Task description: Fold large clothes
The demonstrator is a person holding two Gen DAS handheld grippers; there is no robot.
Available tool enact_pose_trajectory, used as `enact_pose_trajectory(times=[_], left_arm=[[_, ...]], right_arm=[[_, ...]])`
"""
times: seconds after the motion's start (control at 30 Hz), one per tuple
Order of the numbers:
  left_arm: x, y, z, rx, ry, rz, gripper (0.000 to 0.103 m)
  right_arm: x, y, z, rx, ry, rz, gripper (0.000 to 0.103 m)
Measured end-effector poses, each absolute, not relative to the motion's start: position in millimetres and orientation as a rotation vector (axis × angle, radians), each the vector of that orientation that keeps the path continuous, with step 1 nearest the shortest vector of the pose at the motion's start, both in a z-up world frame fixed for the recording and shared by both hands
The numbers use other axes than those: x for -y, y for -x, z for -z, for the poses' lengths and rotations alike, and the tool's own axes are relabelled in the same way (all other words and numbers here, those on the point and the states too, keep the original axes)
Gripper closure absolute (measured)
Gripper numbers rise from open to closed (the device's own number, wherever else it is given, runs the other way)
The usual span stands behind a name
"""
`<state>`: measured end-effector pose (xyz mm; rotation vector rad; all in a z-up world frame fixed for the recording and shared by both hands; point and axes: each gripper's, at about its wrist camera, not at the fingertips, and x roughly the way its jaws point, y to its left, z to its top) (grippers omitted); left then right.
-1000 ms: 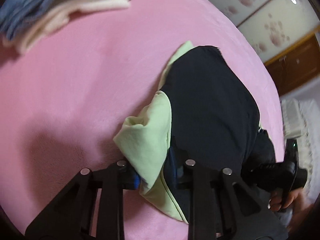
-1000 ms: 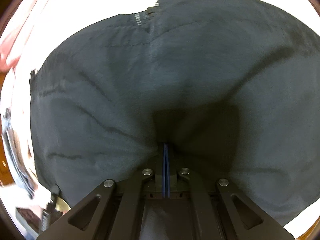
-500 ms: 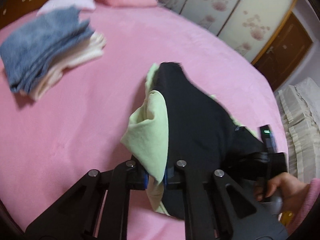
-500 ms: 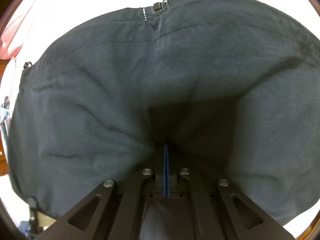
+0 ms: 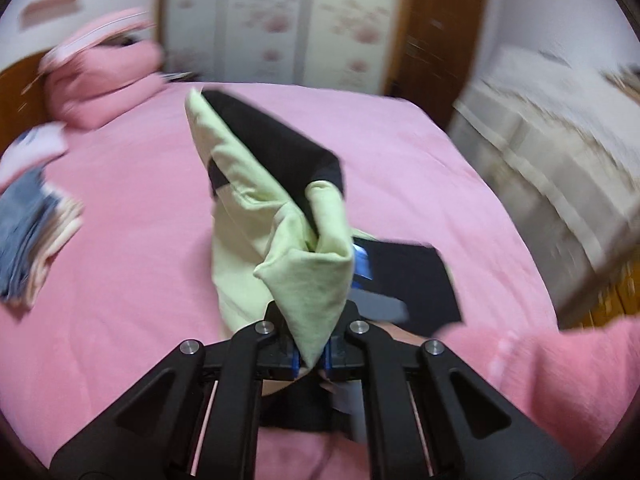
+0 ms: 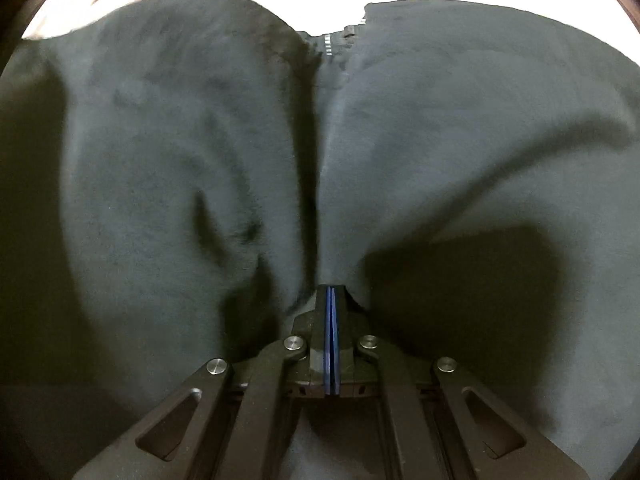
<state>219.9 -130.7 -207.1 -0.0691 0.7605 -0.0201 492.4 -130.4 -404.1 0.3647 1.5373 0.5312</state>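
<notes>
A large garment, dark outside with a light green lining [image 5: 256, 216], hangs lifted over the pink bed [image 5: 132, 248]. My left gripper [image 5: 310, 354] is shut on a green corner of it. In the right wrist view the dark cloth [image 6: 440, 140] fills nearly the whole frame, with a zipper seam running down its middle. My right gripper [image 6: 331, 308] is shut on a pinch of that dark cloth. The right gripper's body and the hand holding it show at the lower right of the left wrist view [image 5: 384, 304].
A stack of folded blue and cream clothes [image 5: 32, 236] lies at the bed's left edge. Pink bedding [image 5: 104, 80] is piled at the far left. A white-covered piece of furniture [image 5: 552, 176] stands to the right, with sliding doors [image 5: 280, 24] behind.
Both grippers have lifted the garment off the bed. The left wrist view has swung up from the bed surface toward the room. The cloth in the right wrist view has bunched along the zipper.
</notes>
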Motion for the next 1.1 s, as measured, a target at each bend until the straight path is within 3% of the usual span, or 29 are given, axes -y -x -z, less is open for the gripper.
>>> enact_pose_trajectory(times=[0.17,0.43,0.67,0.8,0.97,1.03,1.1], left_arm=[[196,-212,217,-0.846,-0.025,0.116,0.098],[225,-225,199,-0.860,-0.059,0.143,0.098],[242,-245,196,-0.854,-0.063,0.157,0.098],[268,-252,220,-0.883,-0.078,0.215,0.098],[301,-253,278,-0.992,-0.088,0.247,0.097],[310,-252,302,-1.067,-0.103,0.260,0.094],[321,-256,325,-1.180,-0.102,0.290,0.082]], right_arm=[[168,-492,420,-1.571,-0.600,-0.590,0.103],[219,-509,416,-1.599,-0.692,-0.595,0.103],[304,-587,363,-1.352,-0.611,-0.457,0.103],[342,-597,347,-1.276,-0.419,-0.409,0.103],[412,-575,350,-1.188,-0.518,-0.280,0.103],[439,-562,347,-1.142,-0.566,-0.239,0.102],[455,-555,346,-1.146,-0.626,-0.259,0.102]])
